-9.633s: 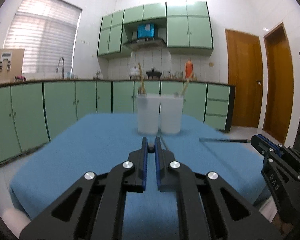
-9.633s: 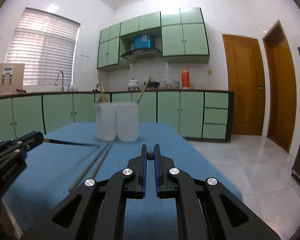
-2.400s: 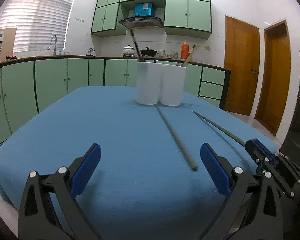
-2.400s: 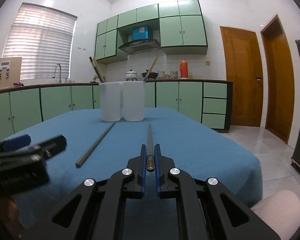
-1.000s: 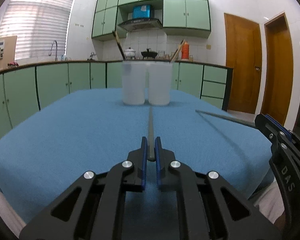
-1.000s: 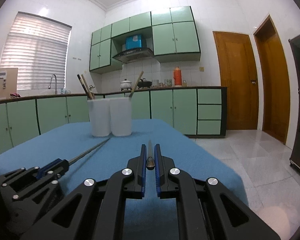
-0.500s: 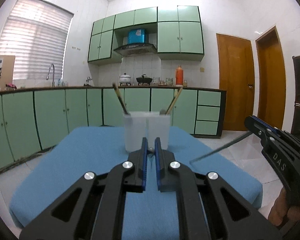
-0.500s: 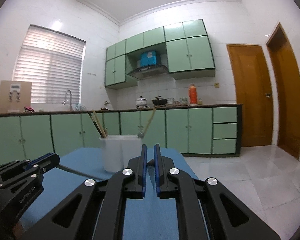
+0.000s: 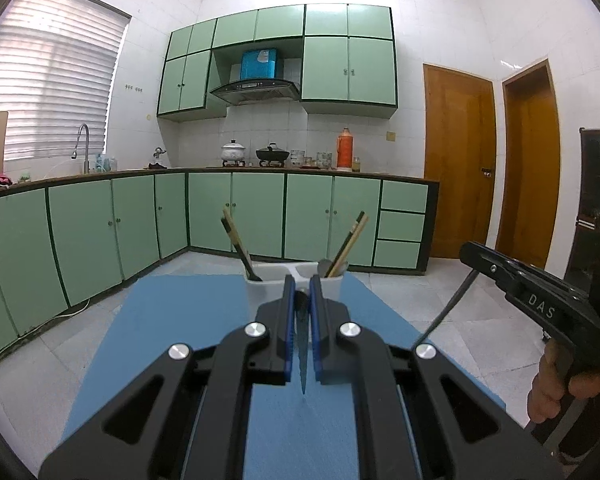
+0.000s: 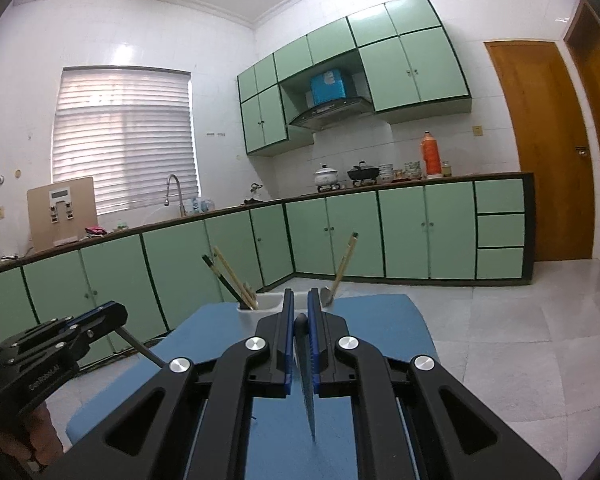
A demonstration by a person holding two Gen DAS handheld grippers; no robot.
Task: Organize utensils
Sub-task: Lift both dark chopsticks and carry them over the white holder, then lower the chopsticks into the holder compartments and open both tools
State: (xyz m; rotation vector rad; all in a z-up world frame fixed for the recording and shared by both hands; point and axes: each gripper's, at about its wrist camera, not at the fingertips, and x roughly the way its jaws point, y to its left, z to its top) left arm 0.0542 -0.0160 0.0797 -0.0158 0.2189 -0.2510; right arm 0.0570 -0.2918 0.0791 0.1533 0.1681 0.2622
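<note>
My left gripper (image 9: 299, 294) is shut on a grey chopstick (image 9: 301, 354) that hangs tip-down over the blue table (image 9: 180, 320). My right gripper (image 10: 298, 308) is shut on a second grey chopstick (image 10: 308, 384), also hanging tip-down. Both are raised above the table, just in front of the white two-compartment holder (image 9: 260, 284), which also shows in the right wrist view (image 10: 266, 304). The holder's left cup has chopsticks (image 9: 236, 244) leaning left; the right cup has a spoon (image 9: 324, 267) and sticks leaning right. The right gripper shows in the left wrist view (image 9: 472, 254), the left gripper in the right wrist view (image 10: 112, 316).
Green kitchen cabinets (image 9: 256, 212) and a counter with pots run behind the table. Tiled floor (image 10: 520, 340) lies to the right, with wooden doors (image 9: 458, 160) beyond. A sink tap (image 10: 174, 192) and a window are at the left.
Both grippers have lifted their chopsticks off the table and tilted them so the tips hang down. Both have risen and now look down on the holder from close in front.
</note>
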